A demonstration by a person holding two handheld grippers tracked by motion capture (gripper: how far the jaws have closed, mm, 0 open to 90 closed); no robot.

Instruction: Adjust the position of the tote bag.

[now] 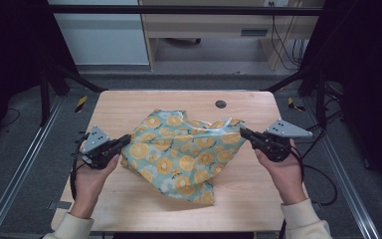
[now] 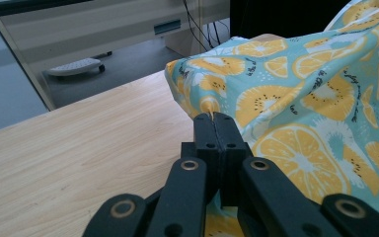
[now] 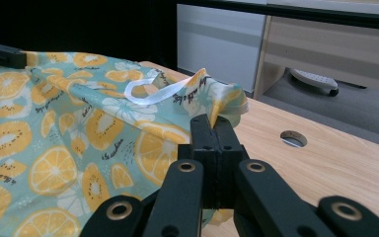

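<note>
Cloth [image 1: 184,154], teal with orange slices, lies crumpled on table [image 1: 129,104].

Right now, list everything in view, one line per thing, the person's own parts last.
fabric bag: one, teal with orange-slice print, crumpled at the table's middle, pinched at both side edges.
white loop handle: one, white, on the bag's far edge.
table: one, light wood, under everything.
cable hole: one, dark round, far side of the table, right of centre.
wheeled base: one, pale grey, on the floor beyond the table.
left gripper: one, black, shut on the bag's left edge.
right gripper: one, black, shut on the bag's right edge.
hands: two, each holding a gripper.
</note>
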